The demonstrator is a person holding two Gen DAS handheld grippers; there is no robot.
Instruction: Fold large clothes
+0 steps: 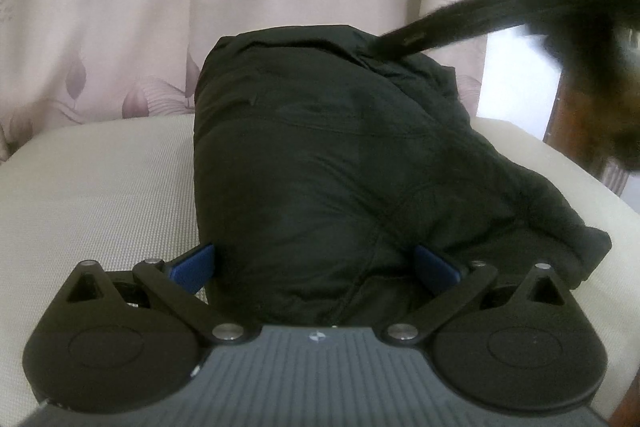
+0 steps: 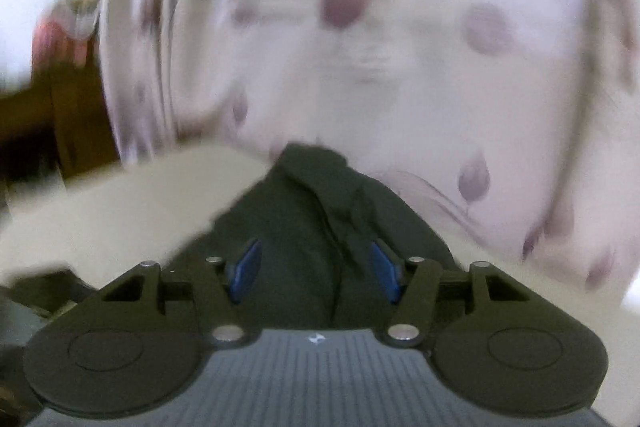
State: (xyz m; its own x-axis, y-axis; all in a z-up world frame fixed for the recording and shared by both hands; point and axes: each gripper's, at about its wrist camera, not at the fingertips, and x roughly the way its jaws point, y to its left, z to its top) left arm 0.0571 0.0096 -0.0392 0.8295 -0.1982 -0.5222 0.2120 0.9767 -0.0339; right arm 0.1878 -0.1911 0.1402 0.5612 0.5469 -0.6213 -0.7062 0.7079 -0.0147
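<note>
We judge the fold nearly complete: the black jacket (image 1: 332, 171) lies as a compact bundle on the beige seat cushion (image 1: 100, 187). The left gripper (image 1: 314, 263) has its jaws spread around the near edge. The right gripper (image 2: 316, 267), blurred, is likewise spread over the cloth. Next: press or tuck the loose right flap.

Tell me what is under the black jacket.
The black jacket lies on a beige cushion, which shows around it. Whatever the jacket covers directly underneath cannot be seen.
</note>
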